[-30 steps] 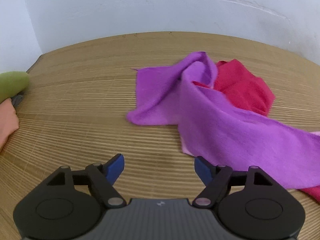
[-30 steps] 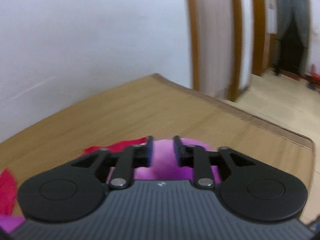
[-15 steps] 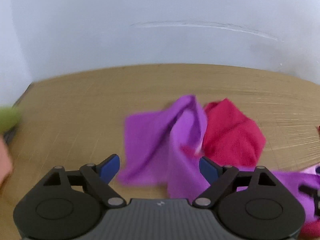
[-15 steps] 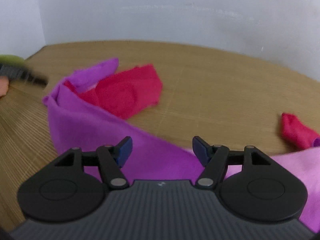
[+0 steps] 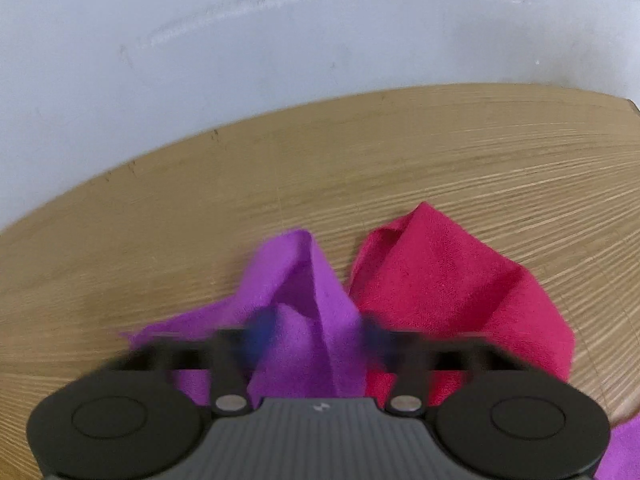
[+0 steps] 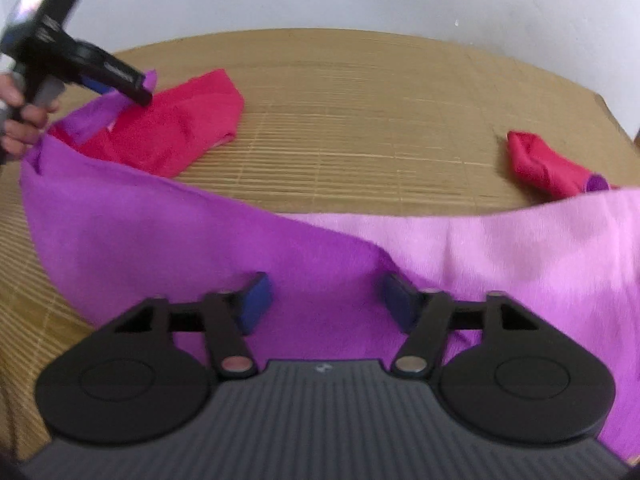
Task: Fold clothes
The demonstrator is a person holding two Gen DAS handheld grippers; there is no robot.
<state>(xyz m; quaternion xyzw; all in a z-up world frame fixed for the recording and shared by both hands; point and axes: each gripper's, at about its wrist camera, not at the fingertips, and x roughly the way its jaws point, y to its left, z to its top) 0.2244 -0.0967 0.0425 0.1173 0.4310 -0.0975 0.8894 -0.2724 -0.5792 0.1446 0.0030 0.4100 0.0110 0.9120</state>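
Observation:
A purple cloth (image 5: 304, 280) lies crumpled on the bamboo-topped table (image 5: 400, 160), and a red cloth (image 5: 448, 280) sits against its right side. My left gripper (image 5: 316, 330) is blurred. Its jaws are closing on a raised fold of the purple cloth, which fills the gap between the pads. In the right wrist view the purple cloth (image 6: 160, 232) stretches across the front, and its right part is a lighter pink (image 6: 520, 240). My right gripper (image 6: 326, 300) hovers low over it. Those jaws are closing, with cloth lying between the pads but not pinched. The left gripper (image 6: 140, 88) shows at the cloth's far corner.
A small red bundle (image 6: 540, 164) with a purple tip lies at the right near the table's edge (image 6: 600, 96). A hand (image 6: 24, 120) holds the left gripper's handle at the far left. A white wall stands behind the table. Bare mat (image 6: 360, 100) lies beyond the cloths.
The left gripper moved forward over the purple fold, and its jaws narrowed from wide open. The right gripper swung from the doorway down low over the purple cloth, and the left gripper entered its view.

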